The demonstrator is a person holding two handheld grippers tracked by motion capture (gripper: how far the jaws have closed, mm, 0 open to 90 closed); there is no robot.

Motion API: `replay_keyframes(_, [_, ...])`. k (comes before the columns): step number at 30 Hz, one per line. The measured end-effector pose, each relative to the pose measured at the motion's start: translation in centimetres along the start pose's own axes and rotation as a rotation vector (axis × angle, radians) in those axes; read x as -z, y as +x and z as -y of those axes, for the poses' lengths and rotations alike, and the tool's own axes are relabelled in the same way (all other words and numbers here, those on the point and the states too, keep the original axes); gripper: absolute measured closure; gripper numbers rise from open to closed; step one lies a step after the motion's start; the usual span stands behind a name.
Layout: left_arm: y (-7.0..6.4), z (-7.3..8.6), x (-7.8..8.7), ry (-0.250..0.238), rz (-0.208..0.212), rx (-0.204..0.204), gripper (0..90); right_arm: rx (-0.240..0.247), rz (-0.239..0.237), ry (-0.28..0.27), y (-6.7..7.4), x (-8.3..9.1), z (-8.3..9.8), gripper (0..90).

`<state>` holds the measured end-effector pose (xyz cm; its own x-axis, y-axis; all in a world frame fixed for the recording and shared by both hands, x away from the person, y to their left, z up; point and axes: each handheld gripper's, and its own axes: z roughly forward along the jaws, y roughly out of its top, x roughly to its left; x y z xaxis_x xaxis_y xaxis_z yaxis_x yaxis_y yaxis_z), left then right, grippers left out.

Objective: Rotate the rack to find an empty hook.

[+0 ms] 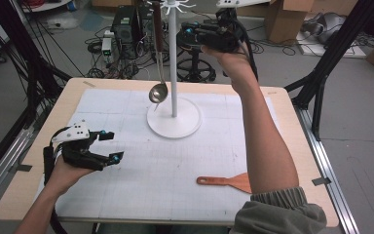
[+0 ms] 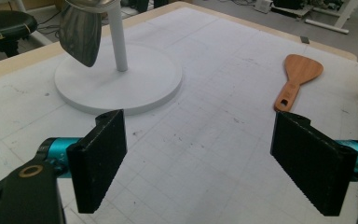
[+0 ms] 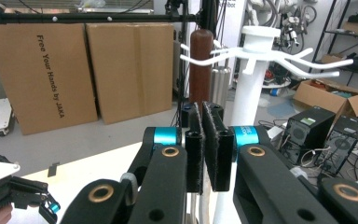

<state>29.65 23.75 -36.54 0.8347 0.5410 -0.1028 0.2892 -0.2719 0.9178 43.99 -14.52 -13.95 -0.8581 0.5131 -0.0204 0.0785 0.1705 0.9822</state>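
Observation:
A white rack [image 1: 174,119] with hooks on top stands at the far middle of the table. A metal ladle [image 1: 158,92] with a brown handle [image 3: 200,60] hangs from one hook, its bowl [image 2: 80,32] just above the round base [image 2: 121,79]. My right gripper [image 1: 184,35] is raised beside the rack's pole [image 3: 256,70], near the hooks. Its jaws are shut [image 3: 205,108] with nothing between them, and the ladle handle is just beyond their tips. My left gripper [image 1: 113,145] rests low at the table's left, open [image 2: 198,130] and holding nothing.
A wooden spatula [image 1: 226,182] lies flat on the white gridded mat [image 1: 175,170] at the near right, also seen as the spatula [image 2: 298,77] in the left gripper view. Cardboard boxes [image 3: 74,70], computer cases and cables stand on the floor beyond the table.

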Motion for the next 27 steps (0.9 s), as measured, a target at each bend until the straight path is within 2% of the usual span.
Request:
replay_keyframes(15, [-0.1, 0.0, -0.1, 0.005, 0.006, -0.004, 19.0, -0.009, -0.023, 0.008, 0.4, 1.5, 1.8, 83.3])
replay_keyframes(22, [-0.2, 0.0, -0.2, 0.014, 0.003, -0.01, 19.0, -0.024, -0.044, 0.026, 0.8, 2.6, 3.5, 76.1])
replay_keyframes(27, [-0.2, 0.0, -0.3, 0.015, 0.005, -0.007, 19.0, -0.03, -0.043, 0.049, 1.3, 3.6, 4.9, 69.2])
